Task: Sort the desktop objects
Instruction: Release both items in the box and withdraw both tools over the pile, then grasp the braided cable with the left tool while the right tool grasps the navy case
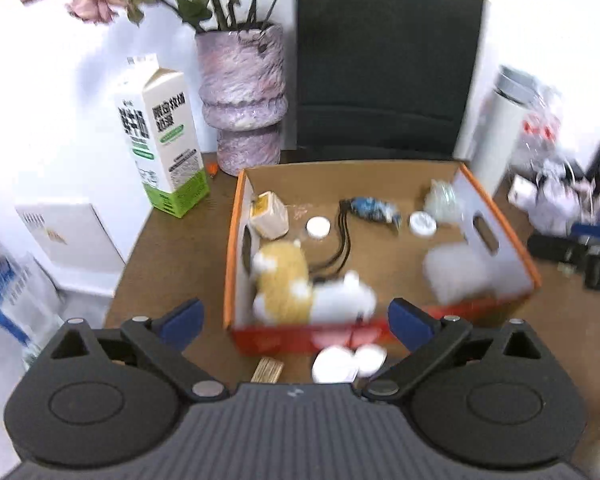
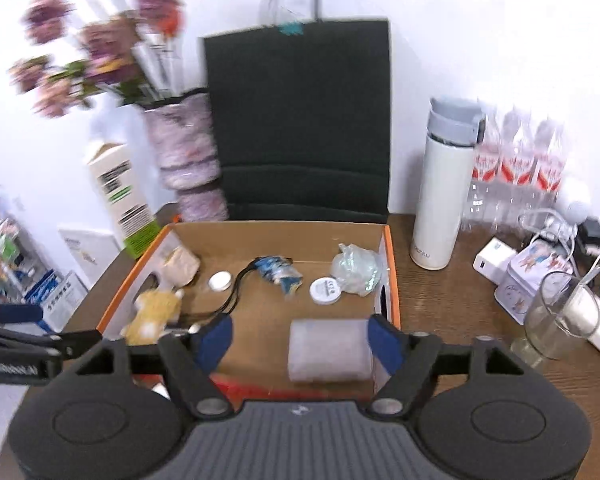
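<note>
Corrugated cardboard box (image 1: 496, 236), orange-rimmed, fills my centre frame; fuzzy yellow-white plush toy (image 1: 300, 284) lies lower left inside, translucent rectangular pack (image 2: 330, 350) lower right. Left gripper (image 1: 296, 316) and right gripper (image 2: 306, 340) both released, empty.

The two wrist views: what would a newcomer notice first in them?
First, the open cardboard box with orange edges in the middle of the brown table, holding a yellow-and-white plush toy at its left and a white packet at its near right. Behind it stand a dark paper bag and a pink vase of flowers. Both grippers, left and right, are open and hold nothing.
</note>
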`<action>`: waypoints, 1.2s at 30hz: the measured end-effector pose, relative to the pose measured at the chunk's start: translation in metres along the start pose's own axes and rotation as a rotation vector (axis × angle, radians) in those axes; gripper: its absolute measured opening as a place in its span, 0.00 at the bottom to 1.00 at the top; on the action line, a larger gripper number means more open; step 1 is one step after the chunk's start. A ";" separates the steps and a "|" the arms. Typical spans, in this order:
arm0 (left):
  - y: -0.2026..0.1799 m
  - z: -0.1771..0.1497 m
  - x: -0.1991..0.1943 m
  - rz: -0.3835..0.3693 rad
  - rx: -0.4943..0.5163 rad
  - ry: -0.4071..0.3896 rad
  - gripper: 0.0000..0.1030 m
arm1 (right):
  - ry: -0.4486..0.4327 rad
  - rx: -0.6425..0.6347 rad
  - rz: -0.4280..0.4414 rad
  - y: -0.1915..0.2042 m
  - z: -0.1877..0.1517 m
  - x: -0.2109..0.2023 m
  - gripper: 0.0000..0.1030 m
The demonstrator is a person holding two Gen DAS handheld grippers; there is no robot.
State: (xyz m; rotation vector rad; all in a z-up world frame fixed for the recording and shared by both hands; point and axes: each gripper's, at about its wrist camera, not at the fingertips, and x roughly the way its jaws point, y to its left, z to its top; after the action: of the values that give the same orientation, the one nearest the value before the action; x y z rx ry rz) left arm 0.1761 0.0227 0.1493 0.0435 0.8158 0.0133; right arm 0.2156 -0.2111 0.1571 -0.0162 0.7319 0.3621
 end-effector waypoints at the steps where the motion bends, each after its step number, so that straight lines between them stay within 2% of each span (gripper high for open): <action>1: 0.000 -0.014 -0.007 0.005 0.009 -0.021 0.99 | -0.018 -0.011 0.005 0.002 -0.011 -0.008 0.76; 4: 0.002 -0.055 -0.024 -0.008 0.006 -0.071 1.00 | -0.048 -0.022 0.021 0.007 -0.047 -0.028 0.76; 10: 0.000 -0.140 -0.044 0.027 -0.019 -0.119 1.00 | -0.108 -0.062 -0.007 0.021 -0.139 -0.051 0.76; 14: -0.007 -0.201 -0.064 -0.017 -0.028 -0.195 1.00 | -0.158 -0.065 0.005 0.028 -0.205 -0.072 0.76; 18: -0.014 -0.244 -0.079 -0.034 -0.042 -0.248 1.00 | -0.148 -0.030 0.048 0.033 -0.256 -0.089 0.76; 20: -0.017 -0.261 -0.083 0.010 -0.107 -0.264 1.00 | -0.130 -0.014 0.053 0.036 -0.273 -0.095 0.76; 24: -0.023 -0.278 -0.080 0.013 -0.096 -0.271 1.00 | -0.112 -0.046 0.016 0.042 -0.294 -0.101 0.77; 26: -0.026 -0.279 -0.074 0.016 -0.064 -0.247 1.00 | -0.099 -0.043 0.020 0.042 -0.300 -0.101 0.77; 30: -0.023 -0.278 -0.071 0.000 -0.086 -0.239 1.00 | -0.104 -0.042 0.019 0.042 -0.300 -0.100 0.77; 33: -0.020 -0.277 -0.062 -0.024 -0.126 -0.163 1.00 | -0.104 -0.013 0.041 0.037 -0.299 -0.100 0.77; 36: -0.025 -0.278 -0.062 0.002 -0.104 -0.165 1.00 | -0.099 -0.001 0.038 0.036 -0.298 -0.098 0.76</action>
State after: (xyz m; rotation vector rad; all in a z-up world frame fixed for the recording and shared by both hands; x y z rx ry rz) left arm -0.0689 0.0051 0.0032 -0.0520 0.6495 0.0531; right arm -0.0570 -0.2503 0.0021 0.0149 0.6344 0.3967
